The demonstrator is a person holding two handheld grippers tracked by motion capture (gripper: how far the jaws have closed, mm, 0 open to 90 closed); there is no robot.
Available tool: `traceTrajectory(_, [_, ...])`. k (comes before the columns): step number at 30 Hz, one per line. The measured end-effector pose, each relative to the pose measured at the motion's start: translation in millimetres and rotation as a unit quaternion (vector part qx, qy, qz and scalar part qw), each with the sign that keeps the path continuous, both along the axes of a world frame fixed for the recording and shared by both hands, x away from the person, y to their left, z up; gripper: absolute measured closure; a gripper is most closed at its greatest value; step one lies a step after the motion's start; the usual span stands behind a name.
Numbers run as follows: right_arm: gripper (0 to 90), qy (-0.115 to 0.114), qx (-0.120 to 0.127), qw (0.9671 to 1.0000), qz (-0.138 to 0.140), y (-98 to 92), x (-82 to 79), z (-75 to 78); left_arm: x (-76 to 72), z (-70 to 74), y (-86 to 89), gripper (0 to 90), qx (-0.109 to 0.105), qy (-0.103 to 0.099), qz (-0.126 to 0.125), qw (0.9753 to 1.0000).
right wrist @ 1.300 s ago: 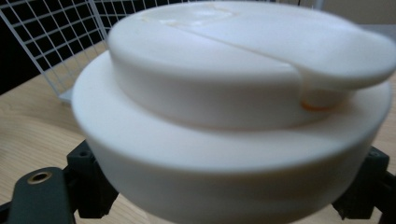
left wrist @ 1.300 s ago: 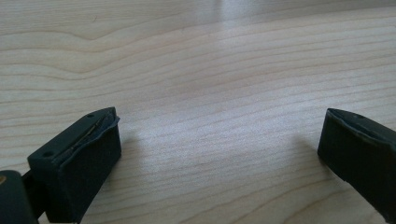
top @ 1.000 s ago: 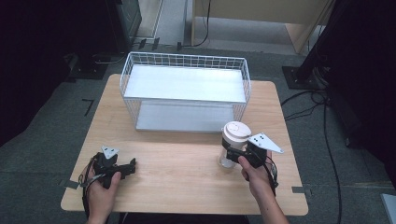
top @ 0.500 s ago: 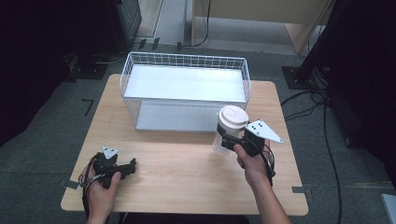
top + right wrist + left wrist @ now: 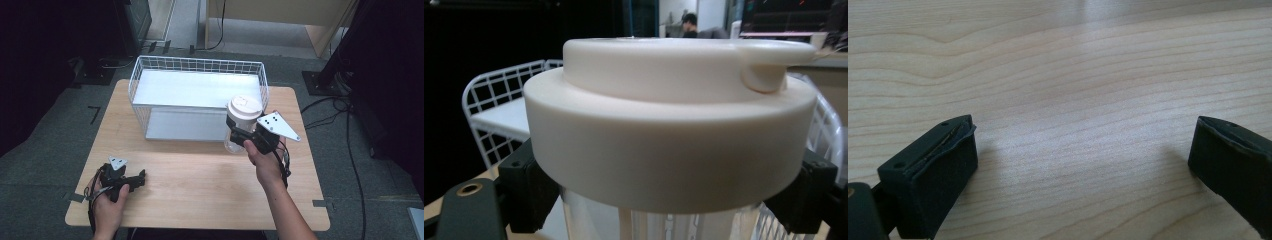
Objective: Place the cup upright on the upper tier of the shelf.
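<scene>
The right gripper (image 5: pixel 239 134) was clamped just under the lid of a clear cup (image 5: pixel 239 125), held off the tabletop (image 5: pixel 200 185) beside the wire basket (image 5: pixel 196 95); likely light, slippery, crushable. The left gripper (image 5: pixel 131 180), jaws apart, rested well away from the basket.

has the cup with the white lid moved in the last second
Yes. The cup, shut in the right gripper, has lifted off the table toward the wire basket front right corner.

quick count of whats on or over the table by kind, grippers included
grippers: 2 (left gripper, right gripper)
white wire baskets: 1 (wire basket)
clear cups with a cream lid: 1 (cup, held up by the right gripper)
total: 4
</scene>
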State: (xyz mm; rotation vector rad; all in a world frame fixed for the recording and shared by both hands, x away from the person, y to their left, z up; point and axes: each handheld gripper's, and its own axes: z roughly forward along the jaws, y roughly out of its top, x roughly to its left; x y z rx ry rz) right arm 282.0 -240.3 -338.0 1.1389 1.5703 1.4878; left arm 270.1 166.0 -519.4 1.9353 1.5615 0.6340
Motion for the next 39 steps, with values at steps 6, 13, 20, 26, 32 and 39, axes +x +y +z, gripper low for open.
traceTrajectory(6, [15.0, -0.028, 0.005, 0.9993, -0.024, 6.5, 12.9, 26.1, 0.0, 0.0, 0.0, 0.0, 0.0, 0.0, 0.0, 1.0])
traceTrajectory(13, [15.0, -0.054, 0.01, 0.9977, -0.04, 11.3, 24.3, 52.6, 0.0, 0.0, -0.1, 0.0, 0.0, 0.0, 0.001, 1.0])
traceTrajectory(20, [15.0, -0.055, 0.022, 0.9967, -0.056, 19.5, 45.7, 68.6, 0.0, 0.0, 0.0, 0.0, -0.001, 0.0, 0.001, 1.0])
traceTrajectory(26, [15.0, -0.028, 0.03, 0.9969, -0.067, 26.1, 74.5, 69.2, 0.0, -0.1, 0.0, 0.0, -0.001, 0.0, 0.001, 1.0])
traceTrajectory(32, [15.0, -0.018, 0.025, 0.9966, -0.076, 34.9, 98.5, 68.4, 0.0, 0.1, 0.1, 0.0, -0.001, 0.0, 0.0, 1.0])
traceTrajectory(39, [15.0, -0.015, 0.011, 0.9949, -0.099, 47.5, 127.2, 67.4, -0.1, 0.1, 0.1, 0.0, -0.001, 0.0, 0.0, 1.0])
